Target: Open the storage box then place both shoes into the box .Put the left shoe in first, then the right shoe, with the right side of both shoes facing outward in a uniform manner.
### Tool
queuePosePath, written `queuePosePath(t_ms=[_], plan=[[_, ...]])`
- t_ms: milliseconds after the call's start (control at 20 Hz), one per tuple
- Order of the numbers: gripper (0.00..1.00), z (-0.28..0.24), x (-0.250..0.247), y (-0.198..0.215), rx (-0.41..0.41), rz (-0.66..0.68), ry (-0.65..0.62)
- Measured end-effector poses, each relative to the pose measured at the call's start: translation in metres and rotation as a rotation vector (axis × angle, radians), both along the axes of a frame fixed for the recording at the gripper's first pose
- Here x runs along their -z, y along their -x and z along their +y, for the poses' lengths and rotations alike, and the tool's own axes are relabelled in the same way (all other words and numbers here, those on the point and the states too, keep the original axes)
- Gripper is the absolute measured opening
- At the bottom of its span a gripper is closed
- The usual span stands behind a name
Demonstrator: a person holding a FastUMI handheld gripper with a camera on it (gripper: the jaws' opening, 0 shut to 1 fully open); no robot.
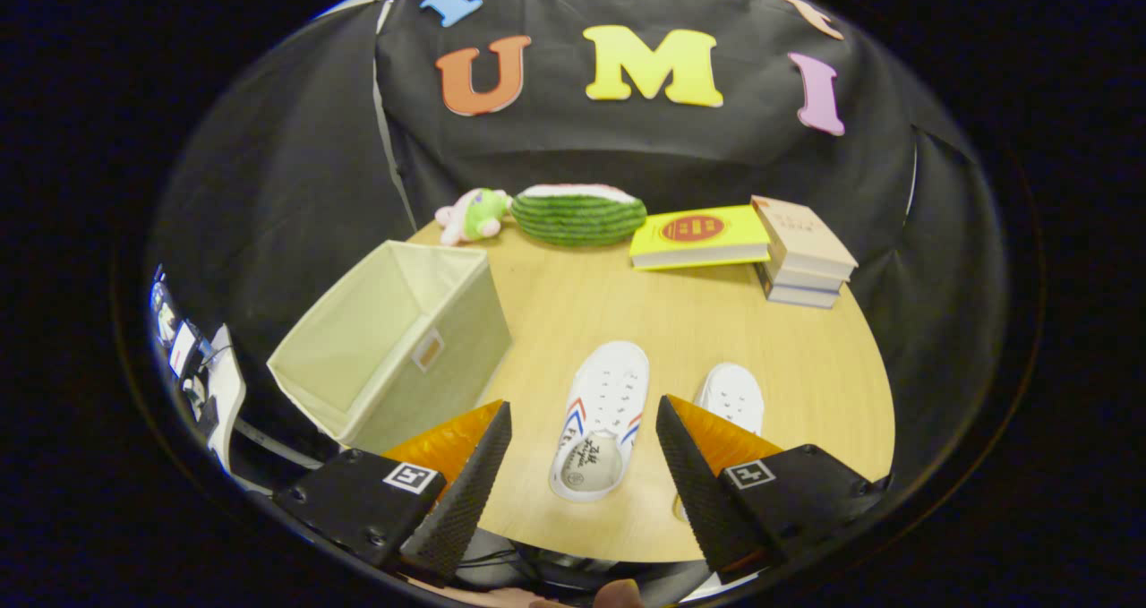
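Standing open at the table's near-left corner, the storage box [385,339] is a pale fabric bin with no lid on it, and its inside looks empty, so the opening step seems to be done already, while both shoes are not yet placed. The left shoe [602,420] lies flat on the wooden table [680,321], just ahead of the gripper [582,465] and between its two fingers as the camera sees it, with the toe pointing away and the heel opening toward the fingers. The right shoe [732,395] lies beside it, partly hidden behind one finger, so only its toe part is seen. The tongs are spread wide and hold nothing; the fingers do not touch the shoe. I judge that the task is at an early stage: the left shoe must be grasped first, carried to the box, then the right shoe after it, both turned the same way. Farther on the table, well apart from the shoes, are a yellow book [698,236], a stack of books [804,252], a watermelon toy [578,215] and a small plush toy [473,215]
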State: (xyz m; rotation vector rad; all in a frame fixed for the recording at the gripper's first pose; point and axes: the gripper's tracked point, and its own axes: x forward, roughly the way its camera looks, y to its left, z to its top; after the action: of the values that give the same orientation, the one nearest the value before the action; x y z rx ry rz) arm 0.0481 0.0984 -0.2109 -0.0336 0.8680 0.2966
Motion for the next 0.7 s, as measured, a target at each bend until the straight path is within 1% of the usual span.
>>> queuePosePath(t_ms=[150,250,350,550,600,700], plan=[[1.00,-0.016,0.038,0.001,0.043,0.167,-0.029],[1.00,-0.023,0.059,-0.004,0.053,0.235,-0.014],[1.00,-0.027,0.076,-0.015,0.060,0.275,0.000],[0.87,-0.033,0.112,-0.025,0.067,0.392,0.002],[0.86,-0.031,0.119,-0.026,0.064,0.418,-0.013],[0.80,-0.025,0.129,-0.029,0.063,0.461,-0.054]])
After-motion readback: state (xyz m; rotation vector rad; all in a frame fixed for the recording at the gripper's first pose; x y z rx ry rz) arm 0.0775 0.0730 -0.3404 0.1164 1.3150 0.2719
